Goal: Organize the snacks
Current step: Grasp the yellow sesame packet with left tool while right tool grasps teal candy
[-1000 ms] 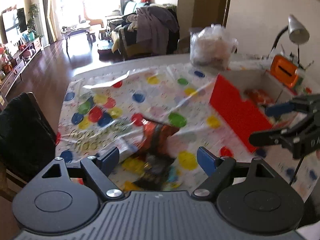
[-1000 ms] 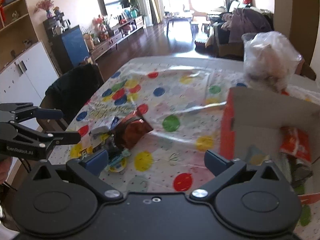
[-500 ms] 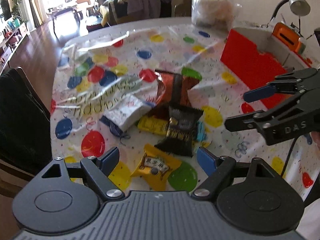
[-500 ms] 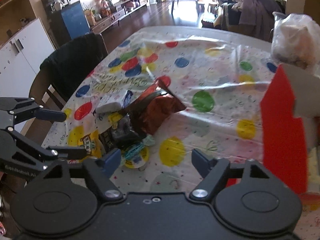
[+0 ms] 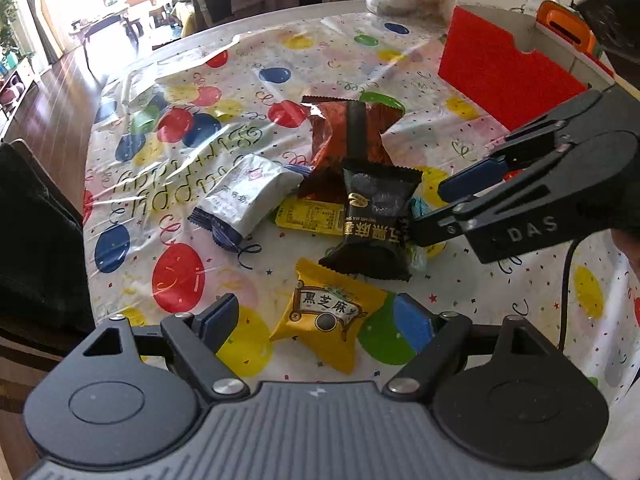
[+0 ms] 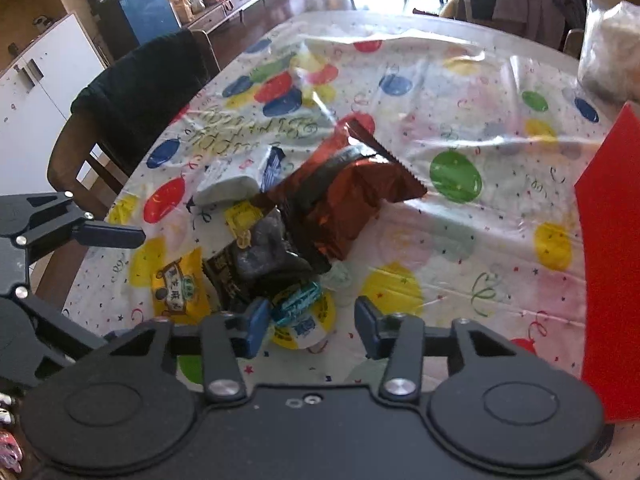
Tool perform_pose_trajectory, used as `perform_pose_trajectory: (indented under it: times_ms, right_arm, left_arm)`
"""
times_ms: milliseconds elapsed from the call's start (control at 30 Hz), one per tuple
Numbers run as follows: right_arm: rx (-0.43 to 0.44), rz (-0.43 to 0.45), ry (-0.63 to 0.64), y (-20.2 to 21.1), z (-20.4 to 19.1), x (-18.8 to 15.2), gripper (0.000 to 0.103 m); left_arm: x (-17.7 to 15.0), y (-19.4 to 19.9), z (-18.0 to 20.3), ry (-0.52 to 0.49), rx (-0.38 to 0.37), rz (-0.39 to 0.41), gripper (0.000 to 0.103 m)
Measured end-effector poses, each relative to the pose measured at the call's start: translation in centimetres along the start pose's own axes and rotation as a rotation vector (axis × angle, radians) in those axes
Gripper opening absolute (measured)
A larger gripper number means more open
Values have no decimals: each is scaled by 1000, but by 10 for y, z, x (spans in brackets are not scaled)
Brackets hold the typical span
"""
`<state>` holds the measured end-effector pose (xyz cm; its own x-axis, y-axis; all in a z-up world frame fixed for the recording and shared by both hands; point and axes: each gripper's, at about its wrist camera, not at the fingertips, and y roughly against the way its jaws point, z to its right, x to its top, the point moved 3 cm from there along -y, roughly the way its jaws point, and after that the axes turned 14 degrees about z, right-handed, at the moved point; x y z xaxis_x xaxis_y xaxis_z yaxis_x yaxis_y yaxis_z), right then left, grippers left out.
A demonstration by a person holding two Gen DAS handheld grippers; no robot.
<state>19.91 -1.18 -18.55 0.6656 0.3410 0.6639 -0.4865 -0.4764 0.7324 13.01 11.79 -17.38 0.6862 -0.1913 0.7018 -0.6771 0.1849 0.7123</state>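
Both grippers hang low over a loose heap of snack packets on the balloon-print tablecloth (image 5: 176, 184). Left gripper (image 5: 316, 320): jaws spread wide, nothing between them but the near end of the yellow sesame packet (image 5: 330, 314), which lies flat on the cloth and looks unpinched; the wide spread suits a flat, pillow-shaped packet taken across its width. Right gripper (image 6: 308, 326): jaws also apart, straddling a small teal-wrapped candy (image 6: 298, 300) and a round yellow-lidded cup (image 6: 302, 326) at the near edge of the heap; contact cannot be confirmed from the right wrist view. In the left wrist view the right gripper's fingertips sit just beside the black sesame packet (image 5: 376, 220), possibly touching its right edge. Heap holds at least 6 items: black packet on top, leaning on the brown foil bag (image 5: 352, 140); a white-and-blue packet (image 5: 248, 196) to the left; a flat yellow sachet (image 5: 312, 216) half buried beneath. The red-walled box (image 5: 504, 76) stands open at the far right of the table, well apart from the heap, and is the likely destination. Judgement: sorting barely under way here, most snacks not yet boxed. Overlapped packets may drag neighbours when 1 is lifted; foil looks slippery and crushable, so a light pinch at a sealed edge seems wise.
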Motion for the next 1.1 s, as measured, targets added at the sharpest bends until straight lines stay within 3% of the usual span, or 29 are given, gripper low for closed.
perform_pose_trajectory:
  times_ms: [133, 200, 267, 533, 700, 1100]
  right_arm:
    - [4, -13, -2, -4, -3, 1, 43]
    - [4, -21, 3, -7, -4, 1, 41]
    - [8, -30, 7, -8, -5, 1, 38]
    - [5, -34, -10, -7, 2, -1, 21]
    - [10, -20, -28, -3, 9, -3, 11]
    - [18, 19, -29, 27, 21, -10, 10]
  left_arm:
    - [-1, -5, 3, -21, -17, -5, 85]
    - [-1, -7, 4, -21, -27, -8, 77]
    - [-2, -11, 6, -29, -31, -22, 63]
    - [-8, -14, 6, 2, -11, -37, 42]
    - [-9, -10, 4, 51, 7, -26, 37]
    - [-12, 6, 6, 191, 68, -11, 34]
